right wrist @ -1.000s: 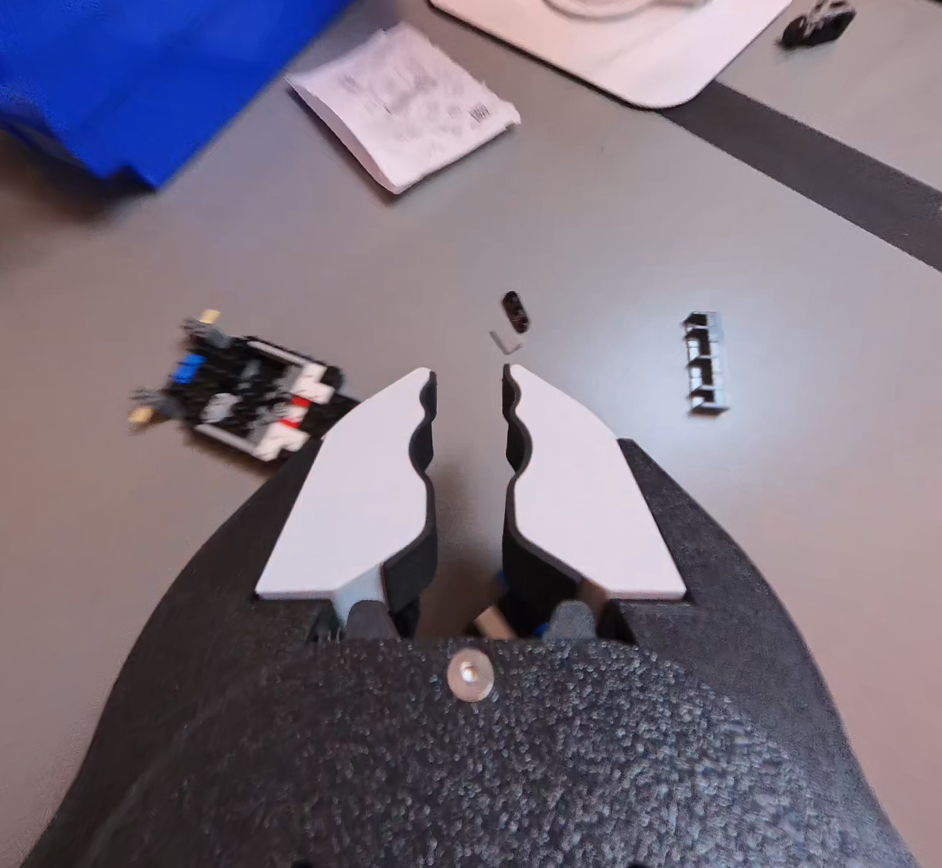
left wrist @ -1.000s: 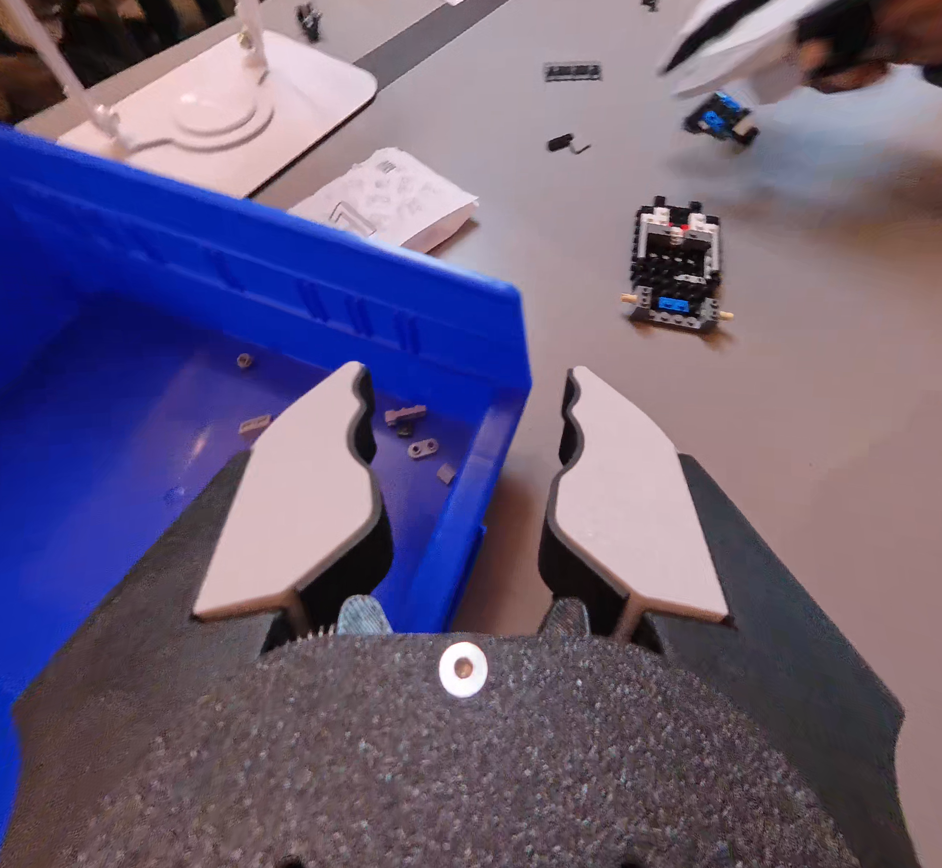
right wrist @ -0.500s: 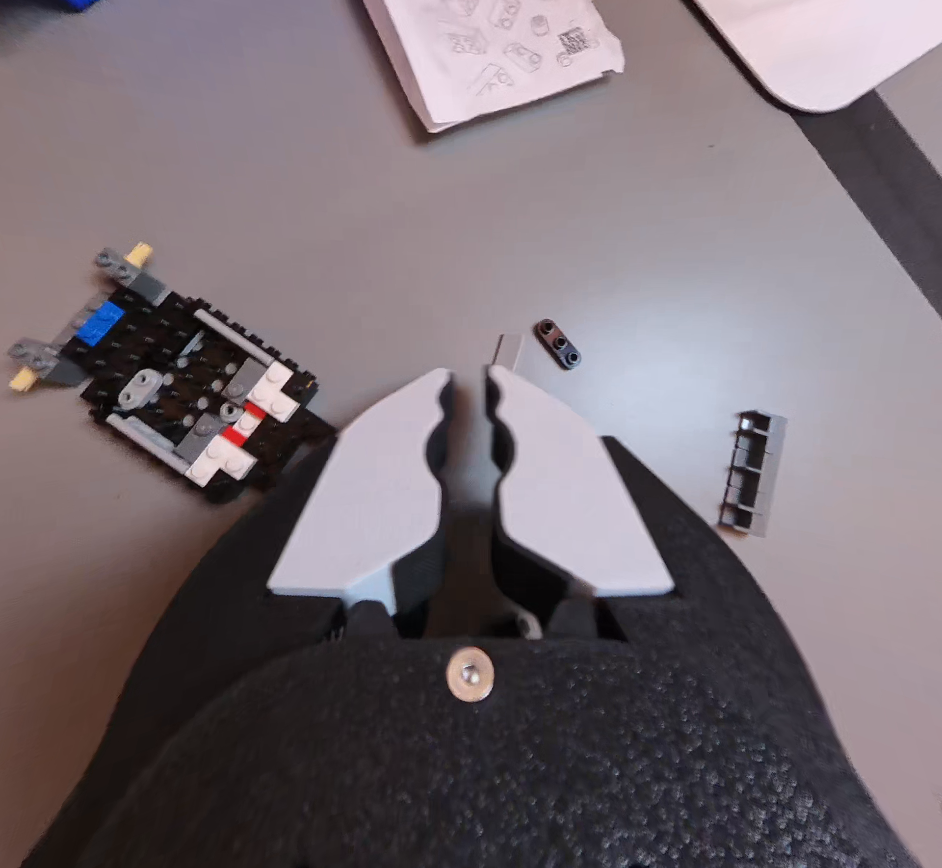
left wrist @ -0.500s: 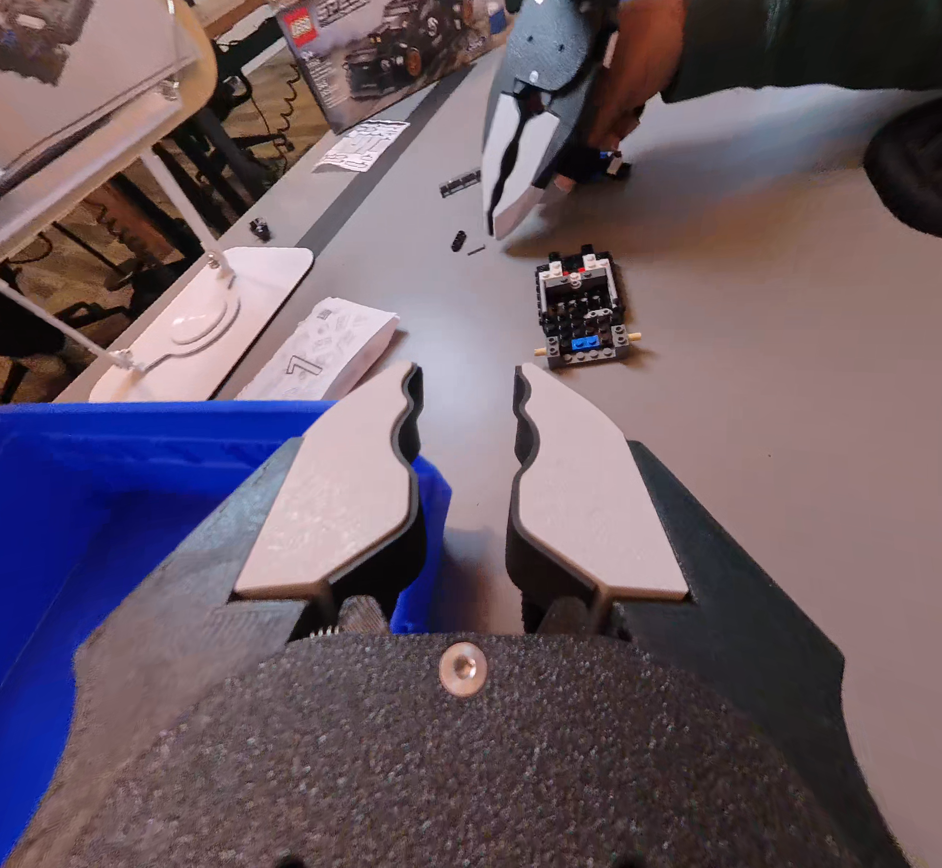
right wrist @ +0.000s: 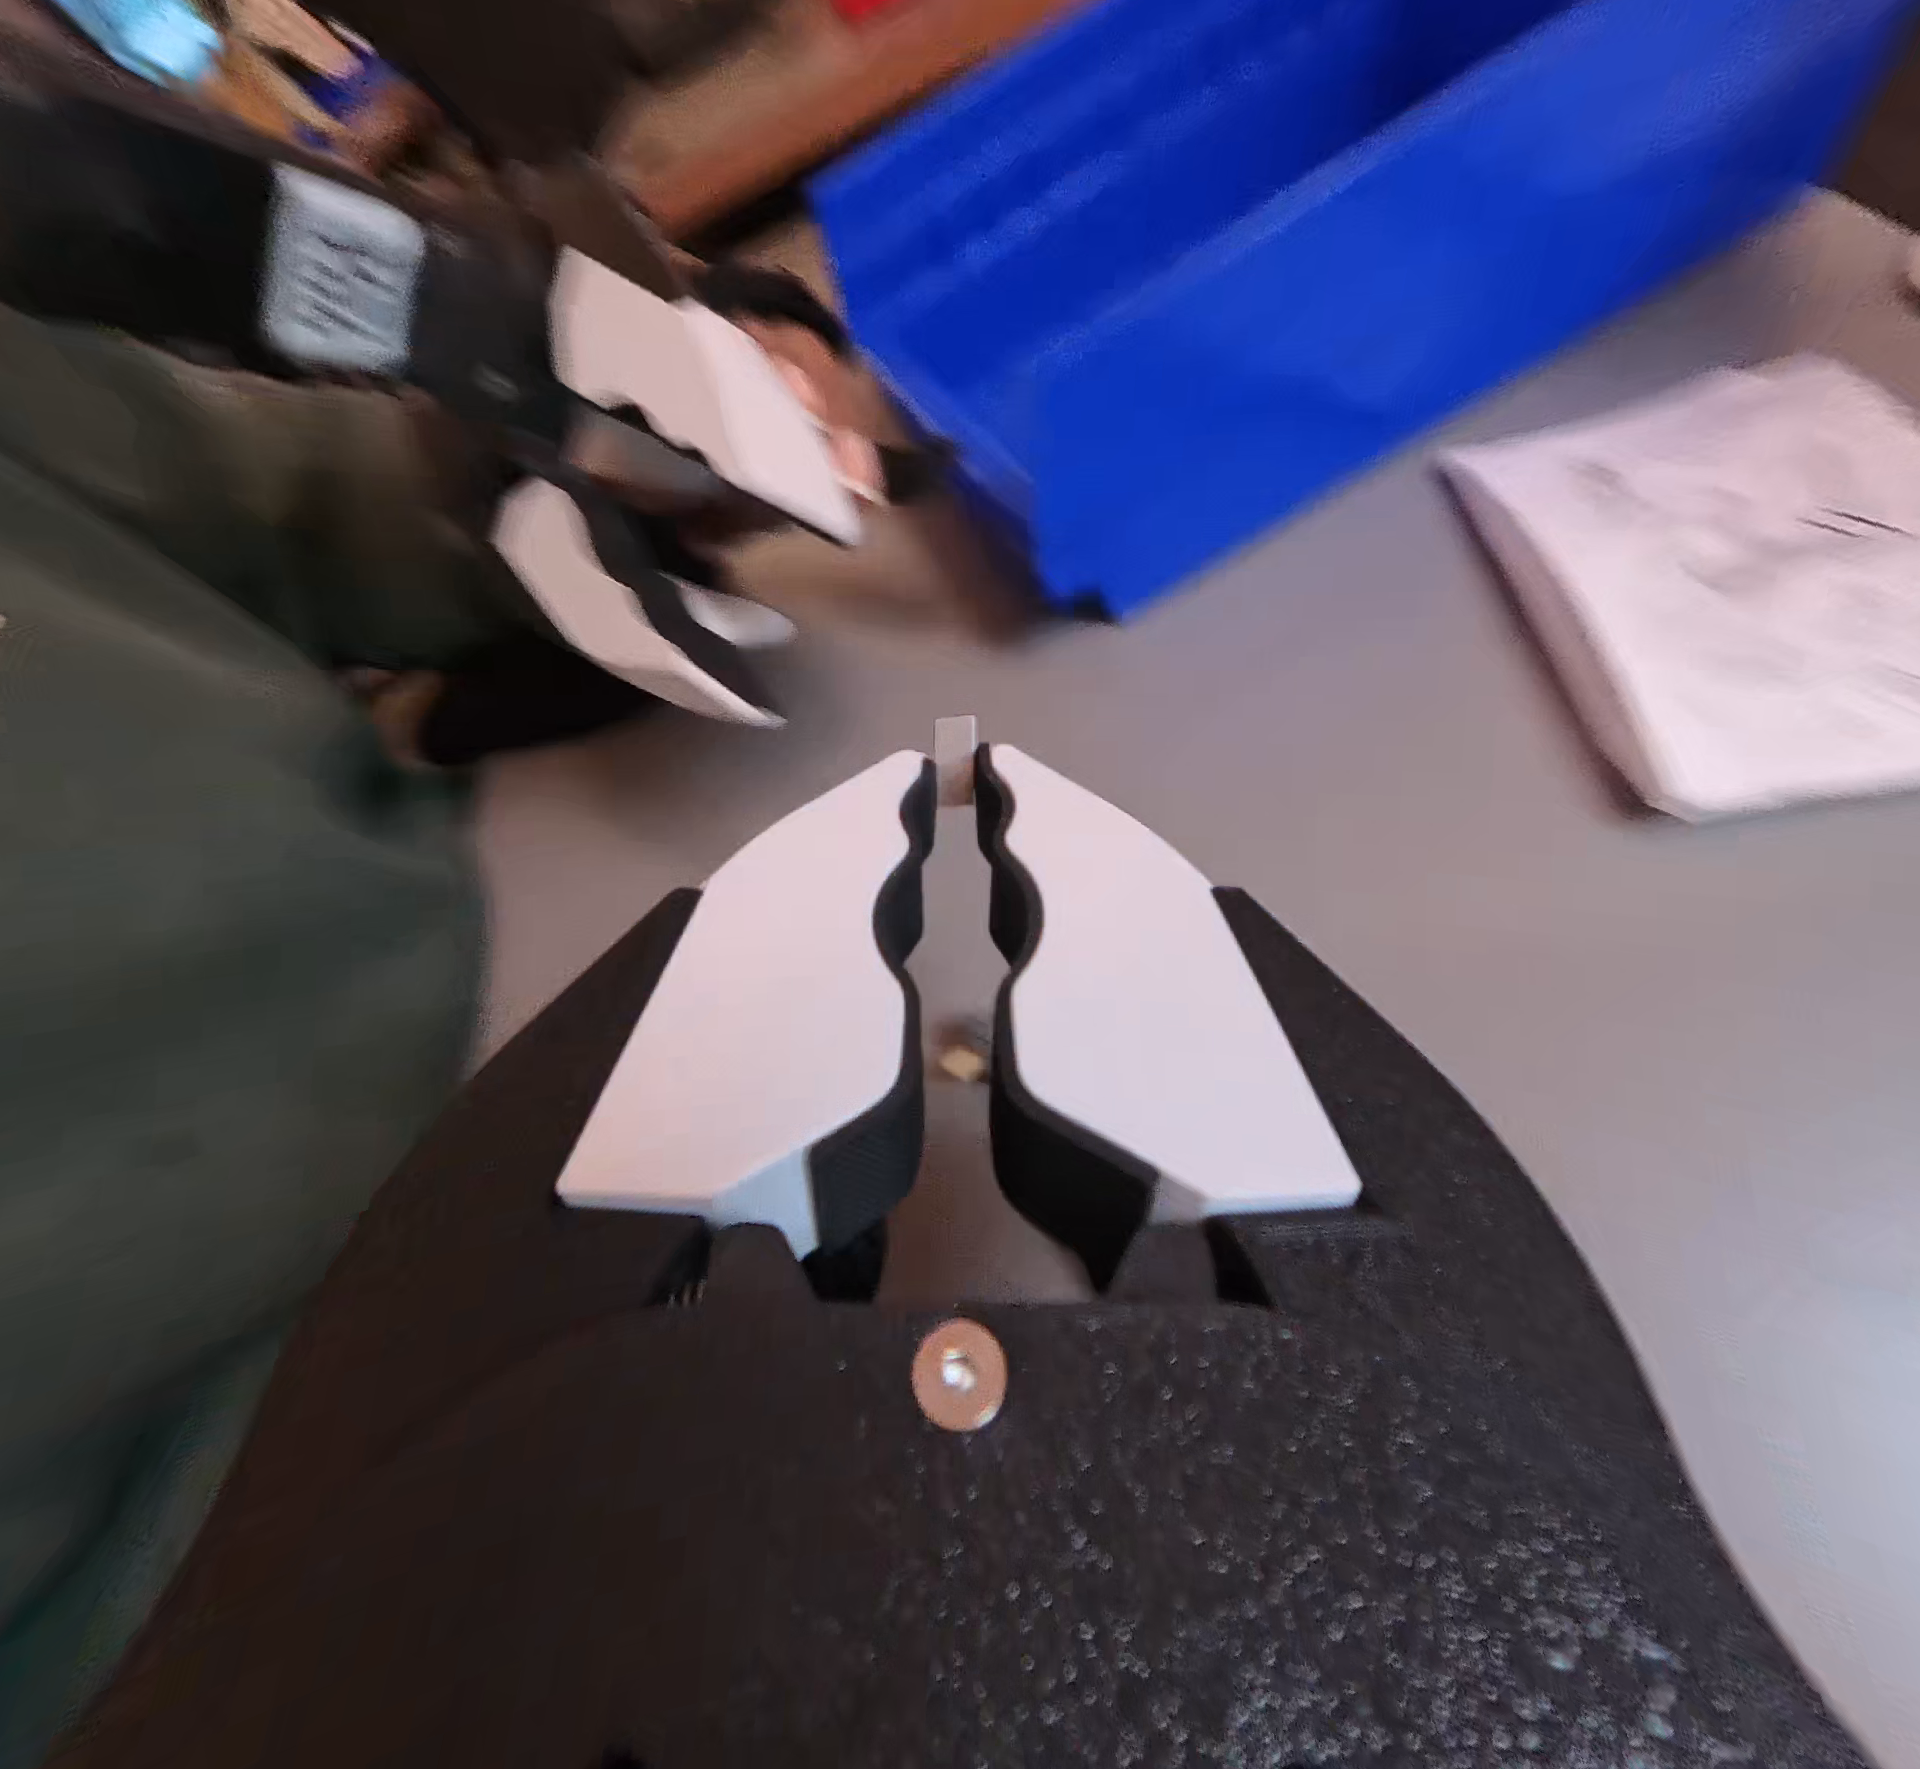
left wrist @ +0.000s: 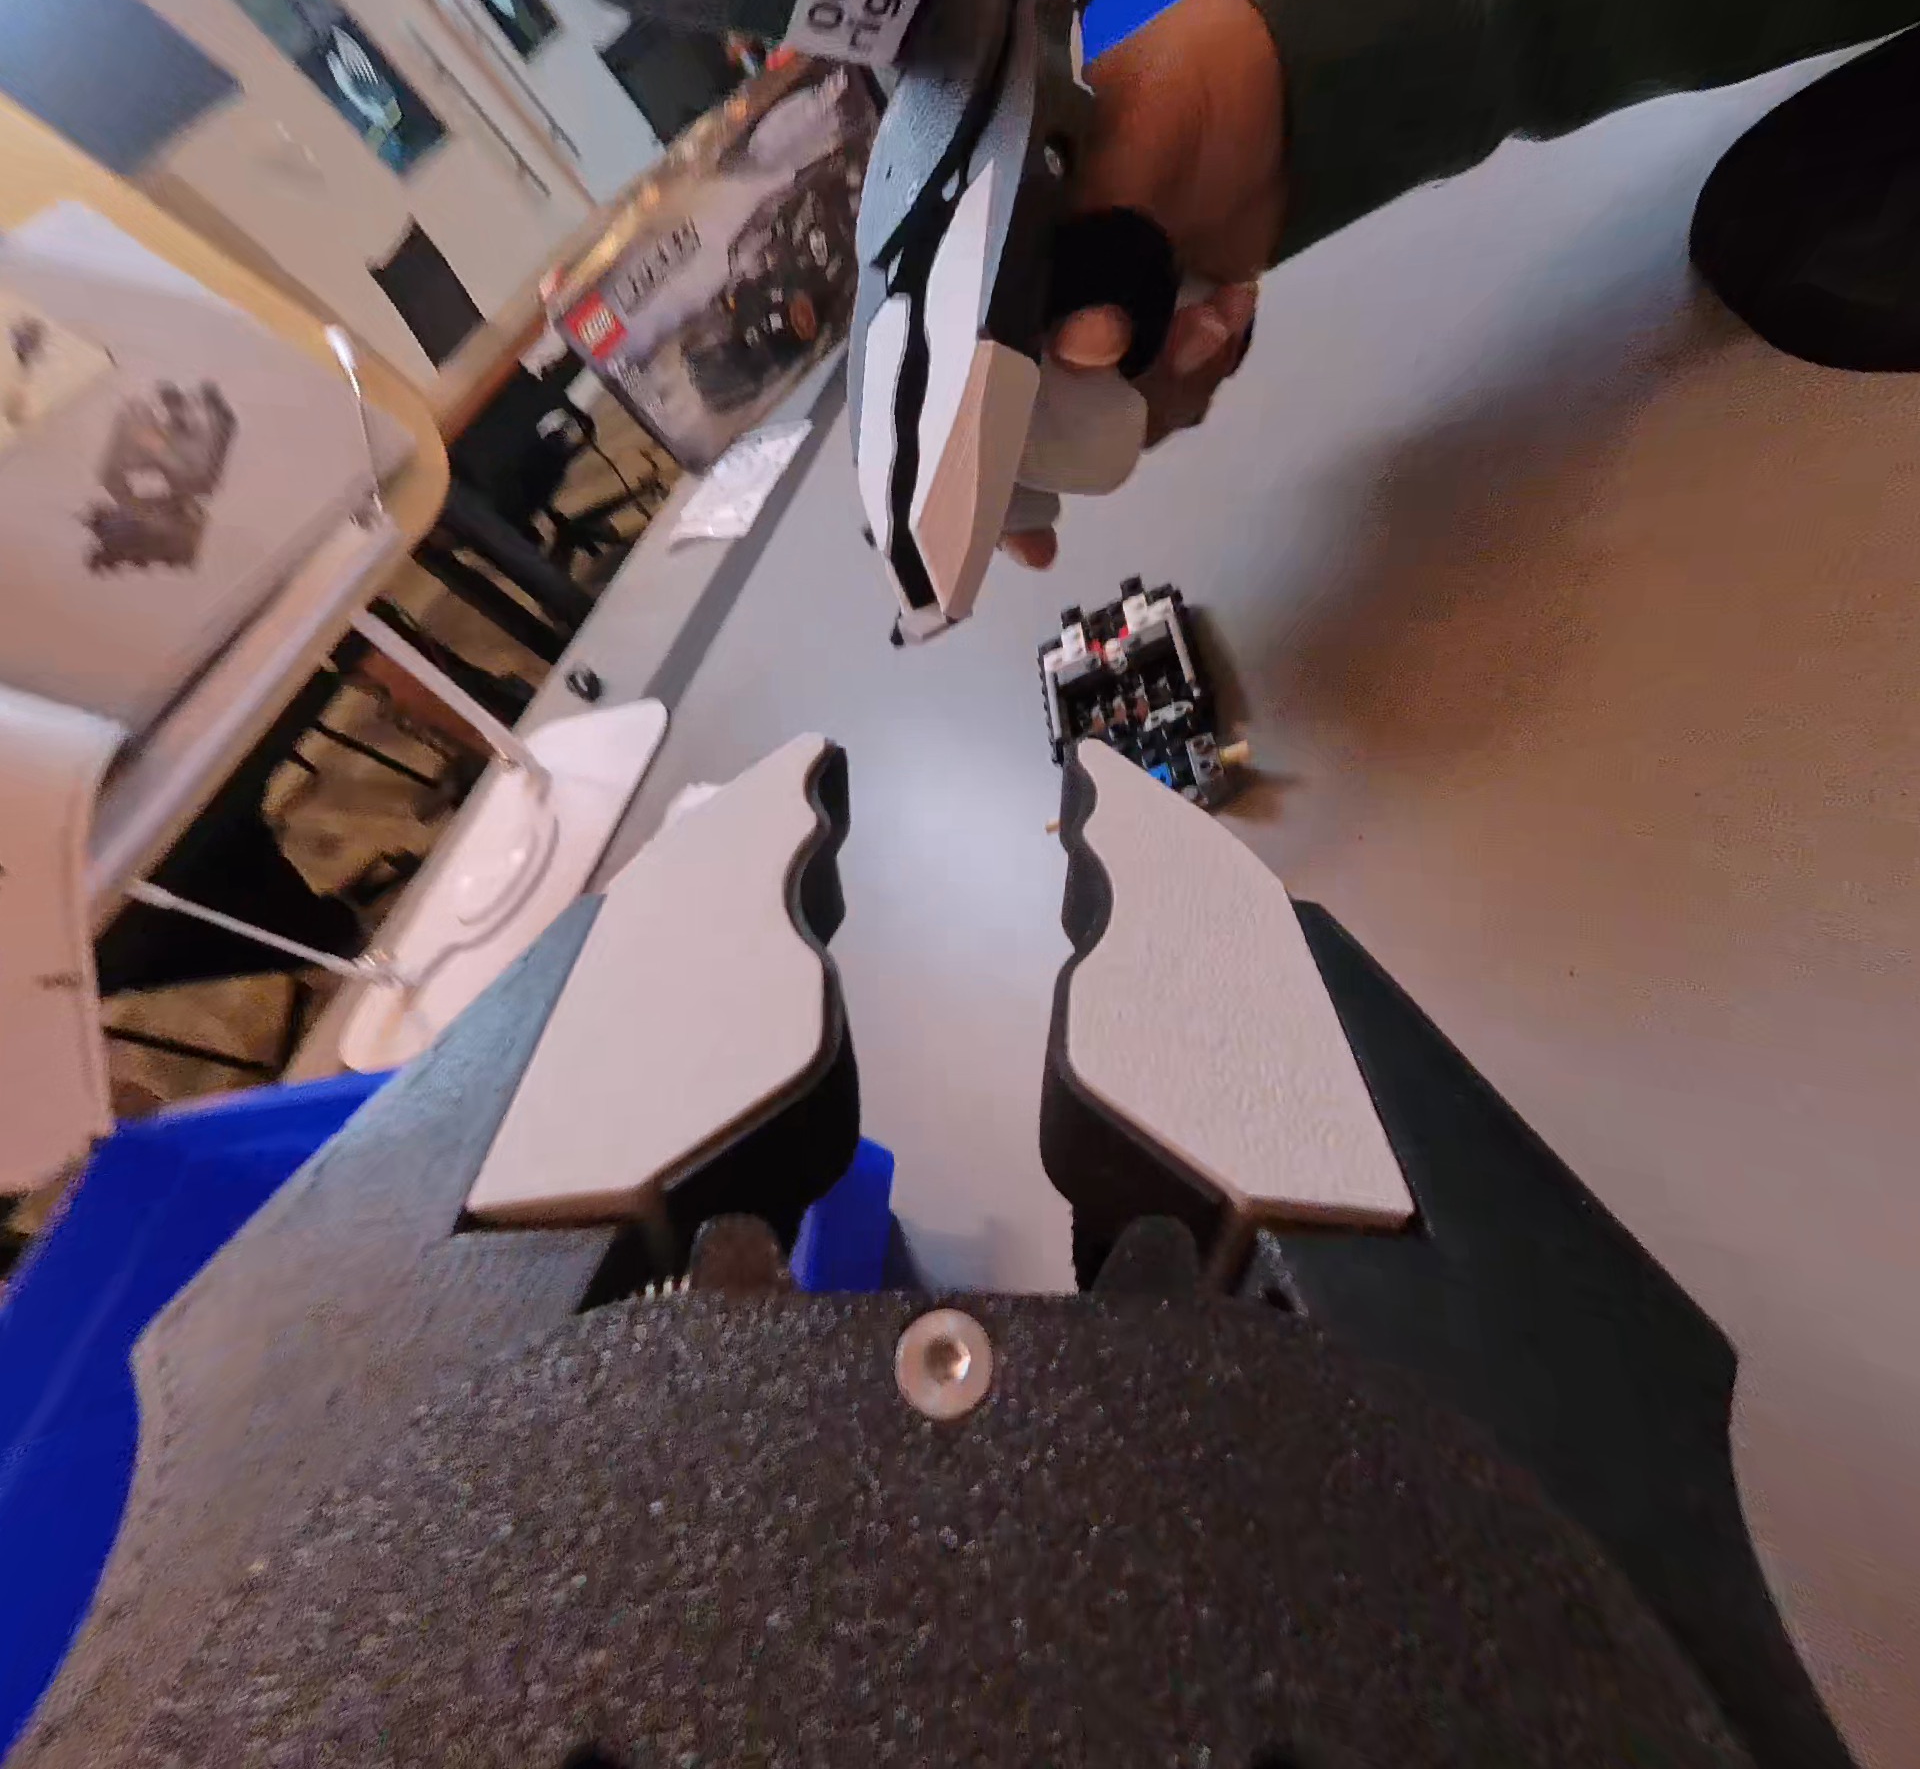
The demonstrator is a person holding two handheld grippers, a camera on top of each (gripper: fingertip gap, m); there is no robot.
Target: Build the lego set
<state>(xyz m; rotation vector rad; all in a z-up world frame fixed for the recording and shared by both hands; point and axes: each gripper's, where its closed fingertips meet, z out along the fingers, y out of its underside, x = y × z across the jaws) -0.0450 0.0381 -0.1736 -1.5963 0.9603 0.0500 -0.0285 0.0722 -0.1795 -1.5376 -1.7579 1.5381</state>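
Between my right gripper (right wrist: 956, 763) tips: one small grey flat piece (right wrist: 954, 758), pinched and raised clear of the grey table (right wrist: 1351, 940). My left gripper (left wrist: 951, 774): fingers spread, holding nothing, over the table beside the blue bin (left wrist: 104, 1252). Just beyond its right fingertip: a partly built black brick chassis (left wrist: 1132, 691) resting on the table. Near the bin: a white instruction booklet (right wrist: 1714, 576), lying flat.
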